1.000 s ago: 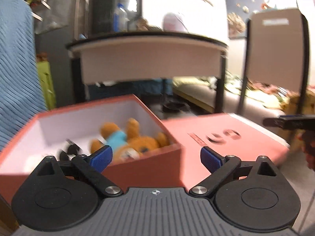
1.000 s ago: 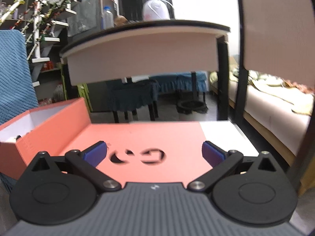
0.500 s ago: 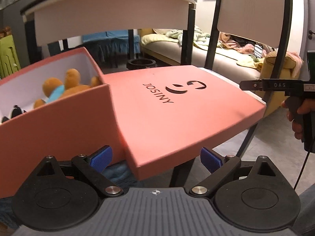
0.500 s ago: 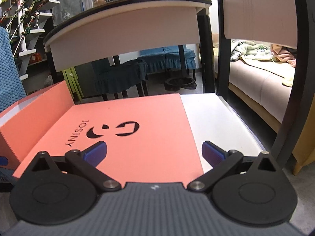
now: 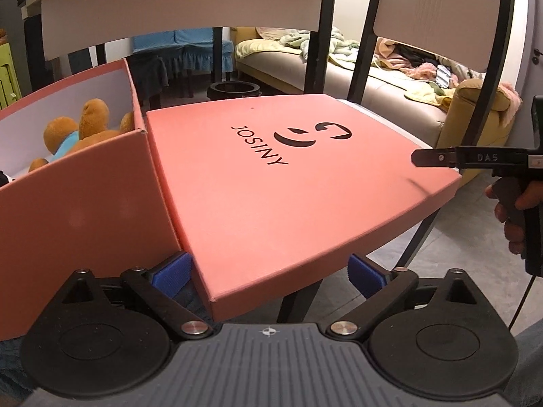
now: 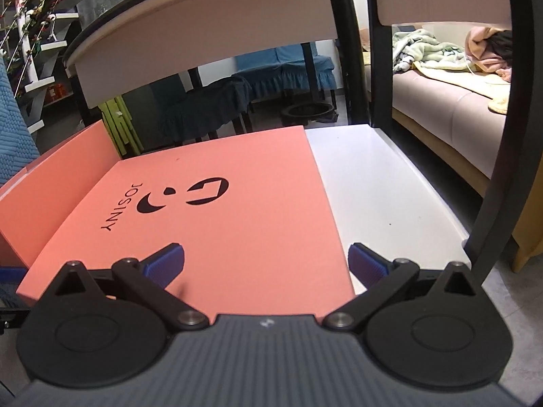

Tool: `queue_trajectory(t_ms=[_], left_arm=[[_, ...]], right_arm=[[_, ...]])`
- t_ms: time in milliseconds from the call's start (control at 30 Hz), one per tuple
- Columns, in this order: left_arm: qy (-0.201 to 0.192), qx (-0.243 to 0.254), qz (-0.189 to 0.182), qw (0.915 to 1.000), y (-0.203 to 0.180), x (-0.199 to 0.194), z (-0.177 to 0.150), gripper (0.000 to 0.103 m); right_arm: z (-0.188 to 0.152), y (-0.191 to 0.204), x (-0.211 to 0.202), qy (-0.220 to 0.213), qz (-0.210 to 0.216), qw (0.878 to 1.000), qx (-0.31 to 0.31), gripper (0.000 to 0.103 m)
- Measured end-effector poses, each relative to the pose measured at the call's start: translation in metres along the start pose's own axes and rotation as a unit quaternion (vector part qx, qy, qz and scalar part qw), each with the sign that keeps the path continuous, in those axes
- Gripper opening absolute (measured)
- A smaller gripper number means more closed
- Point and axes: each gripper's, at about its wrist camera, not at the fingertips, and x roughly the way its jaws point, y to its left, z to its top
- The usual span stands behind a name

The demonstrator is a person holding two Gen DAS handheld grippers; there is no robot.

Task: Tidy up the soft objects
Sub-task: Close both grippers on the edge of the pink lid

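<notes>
An open coral box [image 5: 78, 196] stands at the left, with a brown plush bear in a blue top [image 5: 73, 137] lying inside. Its coral lid [image 5: 271, 183], printed JOSINY, lies flat to the right of the box on a white chair seat. My left gripper [image 5: 268, 271] is open, with the lid's near corner between its blue pads, not touching. In the right wrist view the same lid [image 6: 210, 210] fills the middle. My right gripper [image 6: 266, 263] hovers open over its near edge. The right gripper's body also shows from the side in the left wrist view.
The white chair seat [image 6: 383, 190] is bare to the right of the lid, and its black back post [image 6: 499, 156] rises at the right. A round table [image 6: 217, 23] stands behind. A sofa with heaped blankets [image 5: 400, 78] runs along the back right. A hand [image 5: 519, 217] holds the right gripper.
Both grippers have drawn back and dropped towards the lid's near edges. The view swung from the box's inside to the lid. The box and lid have not moved. Both grippers stay open.
</notes>
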Motion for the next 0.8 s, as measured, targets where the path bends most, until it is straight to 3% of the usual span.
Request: queue_trajectory(t_ms=[500, 633, 800], left_arm=[[0.007, 0.005, -0.009, 0.9999, -0.005, -0.014, 0.003, 0.102], [-0.021, 0.055, -0.08, 0.9951, -0.019, -0.035, 0.001, 0.102], [-0.041, 0.092, -0.075, 0.9921, -0.033, -0.051, -0.003, 0.103]], right_arm=[[0.002, -0.012, -0.011, 0.012, 0.025, 0.999, 0.019, 0.103], [-0.003, -0.01, -0.02, 0.016, 0.03, 0.999, 0.0, 0.103], [-0.009, -0.009, -0.029, 0.015, 0.033, 0.999, -0.017, 0.103]])
